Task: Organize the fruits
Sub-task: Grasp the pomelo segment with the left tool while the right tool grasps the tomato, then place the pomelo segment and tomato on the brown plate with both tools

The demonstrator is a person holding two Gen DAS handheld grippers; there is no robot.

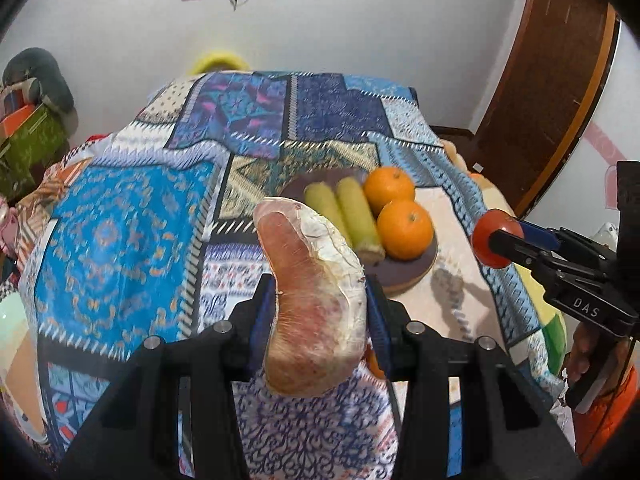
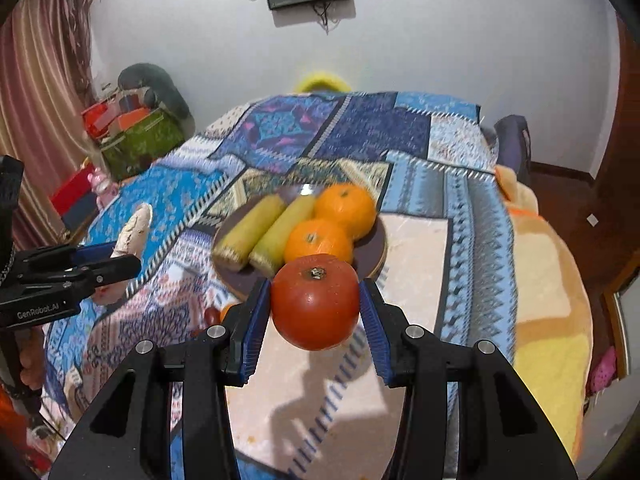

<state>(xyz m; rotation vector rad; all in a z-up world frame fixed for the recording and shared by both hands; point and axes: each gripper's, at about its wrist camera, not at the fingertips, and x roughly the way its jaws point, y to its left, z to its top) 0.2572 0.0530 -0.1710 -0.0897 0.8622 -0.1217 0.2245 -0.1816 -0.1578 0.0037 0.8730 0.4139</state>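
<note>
Left hand-held gripper (image 1: 320, 304) pinching pale pink pomelo segment (image 1: 316, 304), right hand-held gripper (image 2: 316, 304) pinching glossy red tomato (image 2: 315, 302)

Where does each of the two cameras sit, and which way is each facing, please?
Left wrist: on the left gripper, facing the plate; holds a pomelo segment; right gripper at right.
Right wrist: on the right gripper, facing the plate; holds a tomato; left gripper at left.
Shared: plate, both grippers.

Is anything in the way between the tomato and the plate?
Nothing visible blocks it. The right tool holds the tomato in the air just short of the plate. Its near side already holds two oranges and two corn cobs.
</note>
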